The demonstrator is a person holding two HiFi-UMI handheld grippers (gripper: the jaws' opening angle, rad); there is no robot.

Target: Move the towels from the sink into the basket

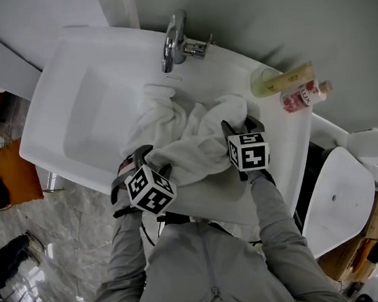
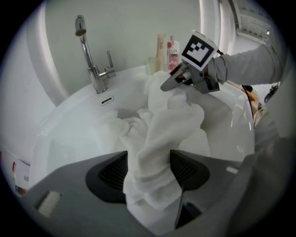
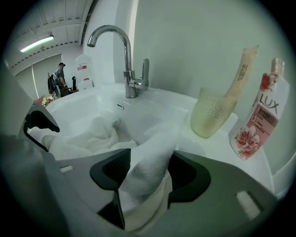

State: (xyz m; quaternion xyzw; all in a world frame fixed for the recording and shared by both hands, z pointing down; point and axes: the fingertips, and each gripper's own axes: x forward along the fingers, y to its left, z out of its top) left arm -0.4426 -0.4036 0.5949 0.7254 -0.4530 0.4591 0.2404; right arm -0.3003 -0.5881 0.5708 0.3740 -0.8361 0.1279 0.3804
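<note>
Open basin of the sink point(image 2: 69, 139) is lying ahead of my left claw point(image 2: 148, 170); a bottle point(image 3: 259, 122) is crowding the rim right of my right claw point(image 3: 148, 172). Both are pointing down, jaws wide around folds of the towels point(image 2: 159, 134).

Head camera overhead, both gripper cameras near sink point(image 1: 81, 117).

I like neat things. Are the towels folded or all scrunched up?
Scrunched up: the towels lie in a lumpy, wrinkled heap in the sink.
</note>
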